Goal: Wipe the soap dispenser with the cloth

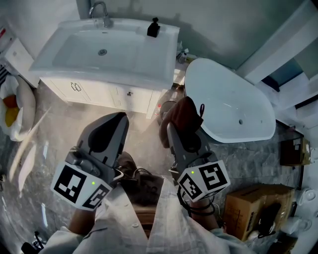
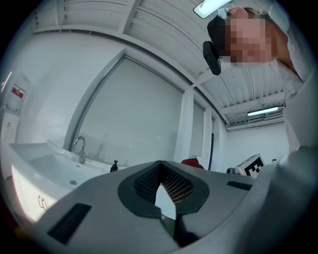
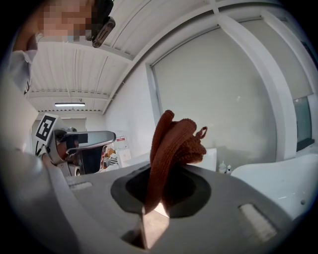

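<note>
On the far right corner of the white washbasin, at about twelve o'clock in the head view, stands the black soap dispenser. It is upright, with its long axis vertical and the pump head on top. Which way the spout points is too small to tell. It stands to the right of the tap and well apart from both grippers.

The reddish-brown cloth is pinched by a lower fold in the right tongs, and most of it bunches loosely above them. The left tongs are closed on nothing. A bathtub lies at two o'clock.

The likeliest trouble seems to be the dispenser tipping. It looks narrow and stands close to the basin's edge, so a sideways rub with nothing steadying it could knock it into the bowl or off the side. Pressing down on the pump could squirt soap. With so little cloth clamped, friction might also drag it free.
</note>
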### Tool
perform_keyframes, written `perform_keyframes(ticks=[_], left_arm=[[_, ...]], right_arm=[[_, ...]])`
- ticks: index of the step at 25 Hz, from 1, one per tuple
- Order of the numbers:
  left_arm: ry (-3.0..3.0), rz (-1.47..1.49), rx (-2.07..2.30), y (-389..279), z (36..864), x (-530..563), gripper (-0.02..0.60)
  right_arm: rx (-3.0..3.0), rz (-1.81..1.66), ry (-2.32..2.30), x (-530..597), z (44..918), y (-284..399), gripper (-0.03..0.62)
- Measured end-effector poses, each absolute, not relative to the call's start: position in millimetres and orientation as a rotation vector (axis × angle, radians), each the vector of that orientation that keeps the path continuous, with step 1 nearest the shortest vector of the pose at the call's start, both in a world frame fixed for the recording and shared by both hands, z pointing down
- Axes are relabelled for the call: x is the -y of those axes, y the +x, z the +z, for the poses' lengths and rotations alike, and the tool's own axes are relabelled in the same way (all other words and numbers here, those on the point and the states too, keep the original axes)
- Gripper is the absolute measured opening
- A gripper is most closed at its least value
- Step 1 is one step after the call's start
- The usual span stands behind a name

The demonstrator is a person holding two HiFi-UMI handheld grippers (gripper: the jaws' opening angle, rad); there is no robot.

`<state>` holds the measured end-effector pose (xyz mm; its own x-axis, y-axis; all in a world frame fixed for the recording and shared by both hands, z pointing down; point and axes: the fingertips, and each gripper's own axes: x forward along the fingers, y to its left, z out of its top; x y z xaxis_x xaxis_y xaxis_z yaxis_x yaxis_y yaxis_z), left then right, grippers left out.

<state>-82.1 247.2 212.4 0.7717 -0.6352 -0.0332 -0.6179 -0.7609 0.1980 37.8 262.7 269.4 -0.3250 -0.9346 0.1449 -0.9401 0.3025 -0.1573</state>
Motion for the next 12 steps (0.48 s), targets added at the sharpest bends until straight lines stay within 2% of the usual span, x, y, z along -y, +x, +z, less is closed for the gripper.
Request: perform_keyframes(ticks=[12], left_arm=[[2.795, -0.165, 0.92, -62.3, 220.0, -215.4, 0.004]], right_arm=[[2.448, 0.326, 1.867, -247.2, 277.8, 57.5, 0.055]])
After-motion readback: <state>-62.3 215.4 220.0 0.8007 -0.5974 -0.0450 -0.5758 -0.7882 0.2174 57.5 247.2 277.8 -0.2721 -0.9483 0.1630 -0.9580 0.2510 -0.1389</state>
